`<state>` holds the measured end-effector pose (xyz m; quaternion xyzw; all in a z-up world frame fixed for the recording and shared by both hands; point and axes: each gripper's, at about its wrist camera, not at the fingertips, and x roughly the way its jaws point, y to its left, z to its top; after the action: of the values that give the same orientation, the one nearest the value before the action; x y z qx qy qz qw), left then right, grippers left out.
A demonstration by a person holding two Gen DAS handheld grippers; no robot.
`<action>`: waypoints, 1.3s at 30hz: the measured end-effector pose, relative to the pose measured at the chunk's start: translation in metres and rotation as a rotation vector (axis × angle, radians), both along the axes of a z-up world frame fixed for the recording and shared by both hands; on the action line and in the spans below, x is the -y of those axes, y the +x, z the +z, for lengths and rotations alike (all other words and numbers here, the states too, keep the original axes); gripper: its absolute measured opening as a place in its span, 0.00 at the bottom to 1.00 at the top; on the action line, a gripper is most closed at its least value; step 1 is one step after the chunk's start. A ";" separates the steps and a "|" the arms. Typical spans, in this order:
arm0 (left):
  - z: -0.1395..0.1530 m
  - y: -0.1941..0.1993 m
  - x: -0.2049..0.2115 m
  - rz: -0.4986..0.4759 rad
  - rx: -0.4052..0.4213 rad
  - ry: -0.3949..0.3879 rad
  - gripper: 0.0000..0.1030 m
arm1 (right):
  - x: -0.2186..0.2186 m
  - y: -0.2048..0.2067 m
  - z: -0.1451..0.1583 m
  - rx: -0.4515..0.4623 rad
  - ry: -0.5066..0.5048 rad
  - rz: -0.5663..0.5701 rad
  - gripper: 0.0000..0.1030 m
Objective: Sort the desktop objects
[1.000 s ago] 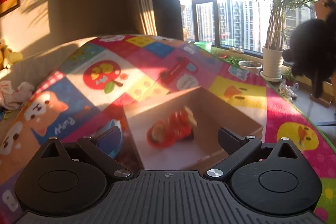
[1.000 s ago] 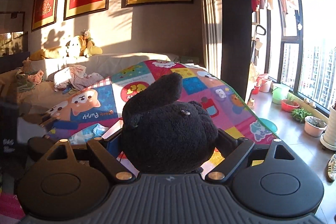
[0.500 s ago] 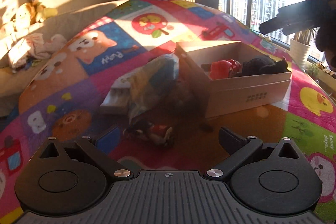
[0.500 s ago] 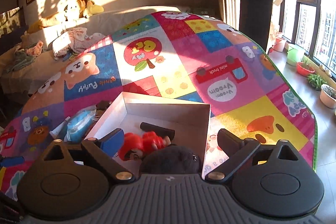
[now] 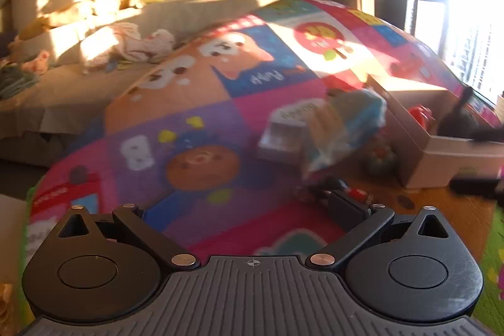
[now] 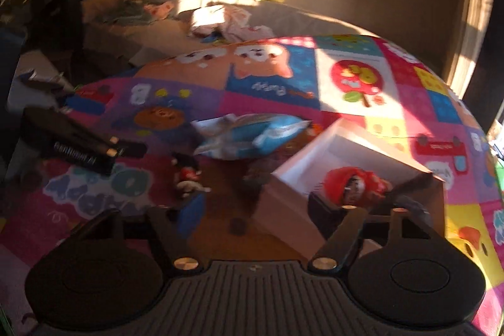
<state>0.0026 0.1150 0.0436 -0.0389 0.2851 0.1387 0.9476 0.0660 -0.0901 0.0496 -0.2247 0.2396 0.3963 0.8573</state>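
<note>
My left gripper (image 5: pixel 242 210) stands open and empty over the colourful play mat (image 5: pixel 201 122). Just past its right finger lies a small red and black toy figure (image 5: pixel 330 191). Beyond that lie a blue bag (image 5: pixel 349 118) and a small white box (image 5: pixel 283 131). A cardboard box (image 5: pixel 441 156) at the right holds a red toy (image 5: pixel 419 112) and a black plush (image 5: pixel 456 122). My right gripper (image 6: pixel 258 210) has its jaws closing with nothing between them, at the near corner of the cardboard box (image 6: pixel 283 191). The red toy (image 6: pixel 349 181) shows inside. The toy figure (image 6: pixel 189 175) and blue bag (image 6: pixel 252 134) lie to the left, with the left gripper (image 6: pixel 126 147) beyond.
A sofa (image 5: pixel 78 84) with clothes and soft toys runs behind the mat. Framed pictures hang on the wall. A bright window (image 5: pixel 472 37) is at the right. Both views are blurred by motion.
The right gripper let the black plush go into the cardboard box, then swung left and down. The left gripper swung left, away from the box, and stayed open.
</note>
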 end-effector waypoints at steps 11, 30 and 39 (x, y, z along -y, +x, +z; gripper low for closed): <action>0.003 -0.018 -0.024 0.048 0.017 -0.044 1.00 | -0.095 0.039 -0.042 -0.180 -0.045 0.031 0.29; -0.007 0.031 0.033 -0.178 0.020 0.032 1.00 | 0.106 -0.007 -0.006 -0.137 0.157 -0.286 0.70; -0.029 0.109 0.071 -0.299 -0.027 0.271 0.96 | 0.143 0.003 -0.041 -0.201 0.283 -0.457 0.83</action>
<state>0.1117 0.0441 0.0150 0.1334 0.2790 0.0341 0.9504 0.0689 -0.2329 0.0082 -0.0027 0.3101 0.2427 0.9192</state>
